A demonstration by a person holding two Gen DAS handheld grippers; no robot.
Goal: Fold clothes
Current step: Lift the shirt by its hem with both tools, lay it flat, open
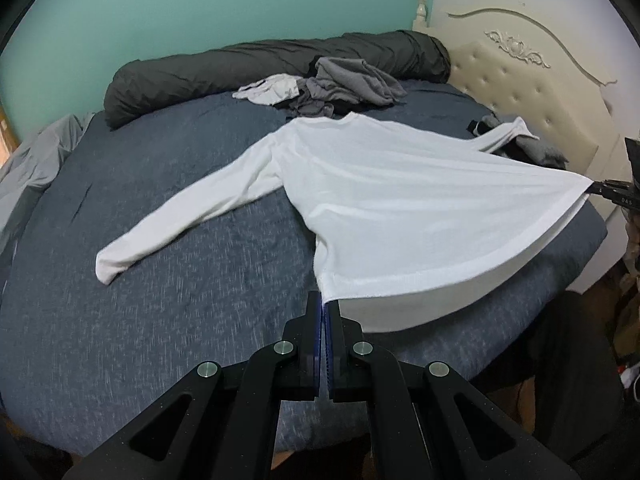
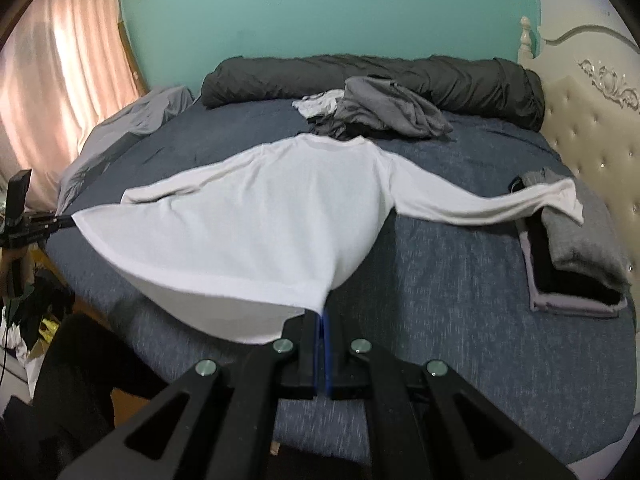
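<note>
The white long-sleeved top point(image 1: 392, 204) lies spread on the blue bed point(image 1: 160, 300), with its collar toward the rolled dark duvet point(image 1: 260, 68) and its hem lifted off the bed. The left gripper point(image 1: 324, 312) is closed on one hem corner, and the right gripper point(image 2: 322, 316) is closed on the other; the hem hangs stretched between them. The pinched cloth is hidden inside both jaws. One sleeve end lies over a stack of folded clothes point(image 2: 576, 268) near the cream headboard point(image 2: 592, 136), so part of that stack is covered. A crumpled grey pile point(image 2: 384, 112) sits between the collar and the duvet. The edges of both views are blurred.
</note>
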